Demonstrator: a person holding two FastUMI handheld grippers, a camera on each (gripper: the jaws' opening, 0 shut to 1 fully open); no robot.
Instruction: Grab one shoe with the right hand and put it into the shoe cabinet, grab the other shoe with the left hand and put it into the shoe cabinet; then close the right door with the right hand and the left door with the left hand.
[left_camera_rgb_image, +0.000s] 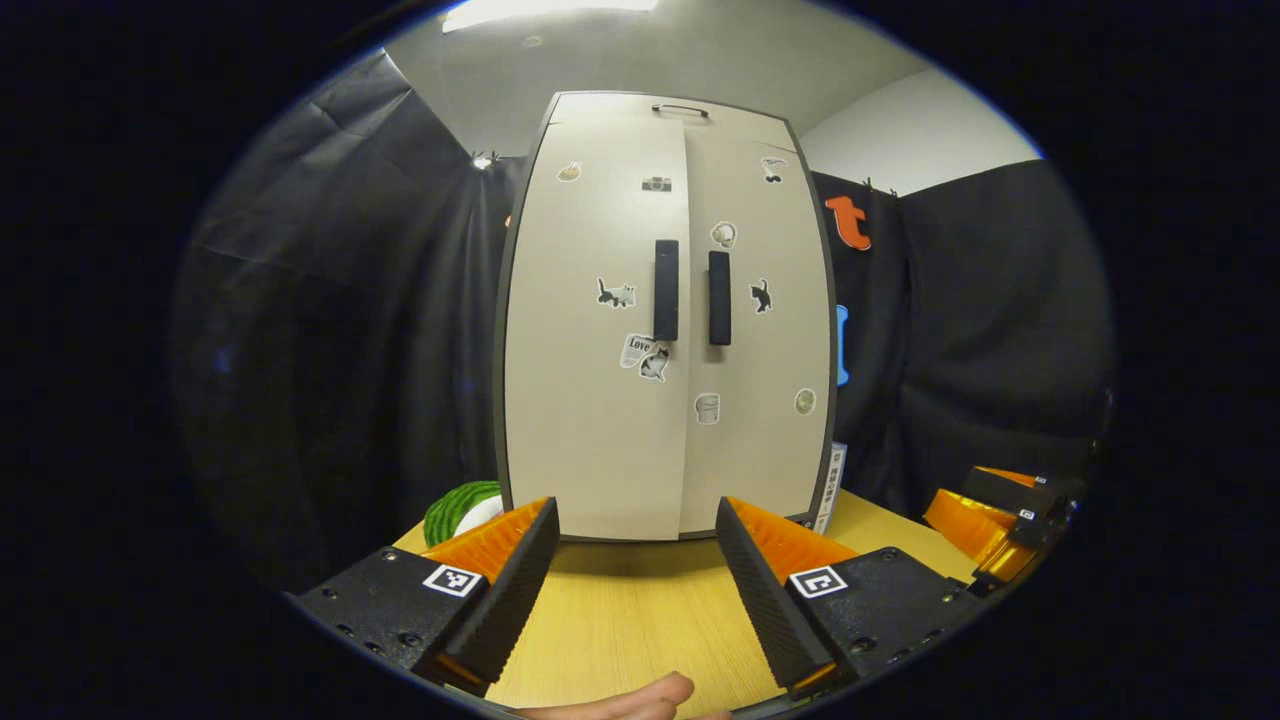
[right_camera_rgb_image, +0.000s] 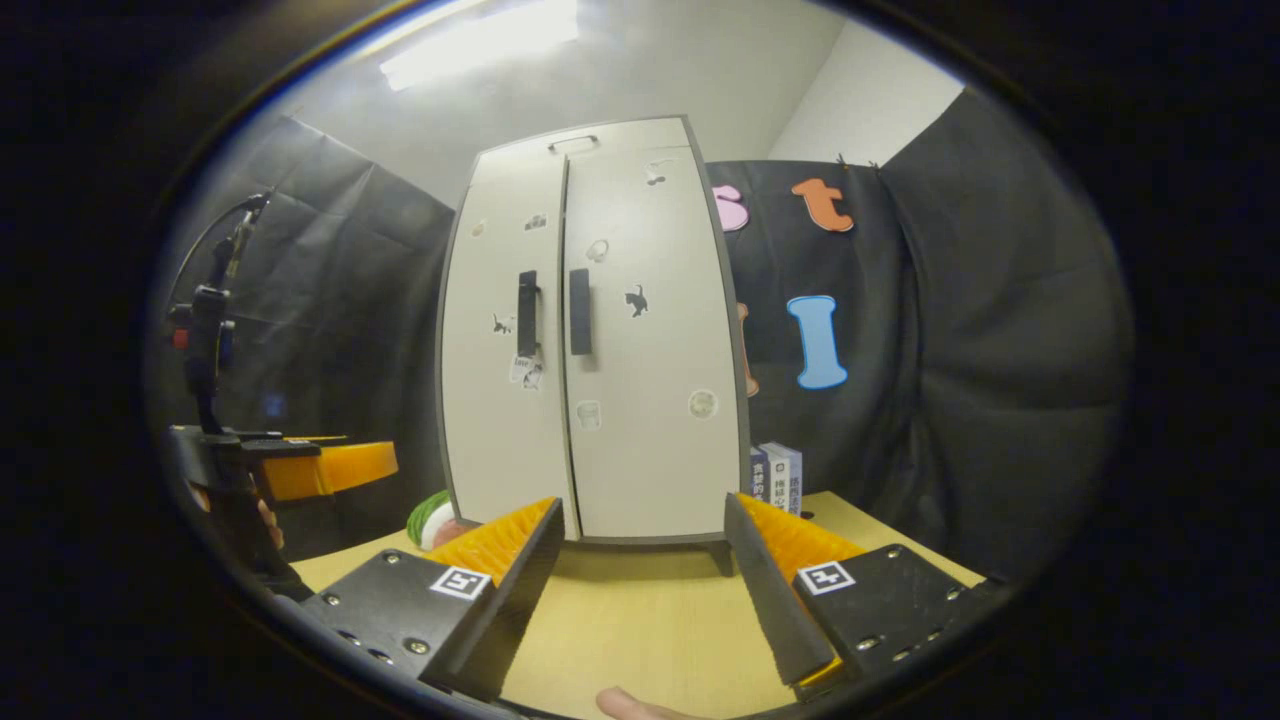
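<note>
Honestly, both doors of the shoe cabinet (left_camera_rgb_image: 665, 320) sat shut straight ahead of the left tool (left_camera_rgb_image: 635, 570) and right tool (right_camera_rgb_image: 645, 585), each wide open, holding nothing.

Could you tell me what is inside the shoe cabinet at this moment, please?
That cannot be seen: both doors of the shoe cabinet are shut, covering the inside. Only its stickered fronts and two dark handles show. No shoe lies on the table in front of it.

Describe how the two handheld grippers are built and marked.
Left gripper: two wedge-shaped fingers with ribbed faces on black, screw-studded plates, each carrying a square black-and-white tag. Right gripper: same build and tags. A bare fingertip shows below; no sleeve visible.
</note>
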